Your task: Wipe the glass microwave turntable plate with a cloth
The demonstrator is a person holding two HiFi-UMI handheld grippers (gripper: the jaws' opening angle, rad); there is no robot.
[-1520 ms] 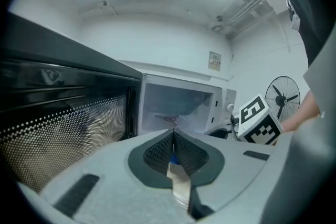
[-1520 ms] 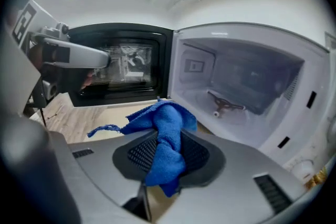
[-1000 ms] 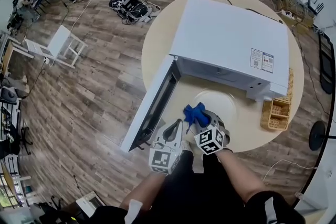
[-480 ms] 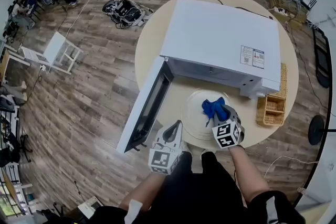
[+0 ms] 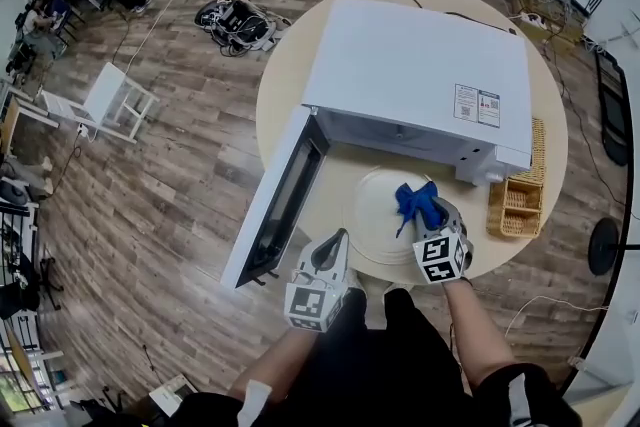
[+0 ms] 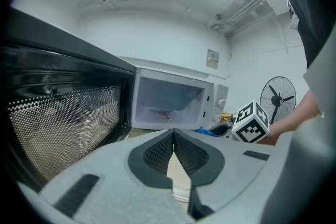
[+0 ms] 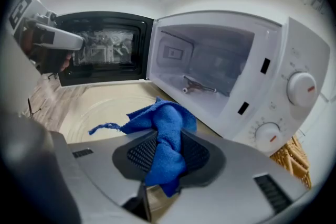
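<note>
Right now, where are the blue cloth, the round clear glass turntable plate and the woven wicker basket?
blue cloth (image 7: 165, 134): right gripper view, its bunched middle fold.
round clear glass turntable plate (image 5: 372, 215): head view, its bare left part.
woven wicker basket (image 5: 515, 233): head view, its near rim.

Grey left tool and right tool (black-and-white marker cubes); black ribbed pads; black clothing
</note>
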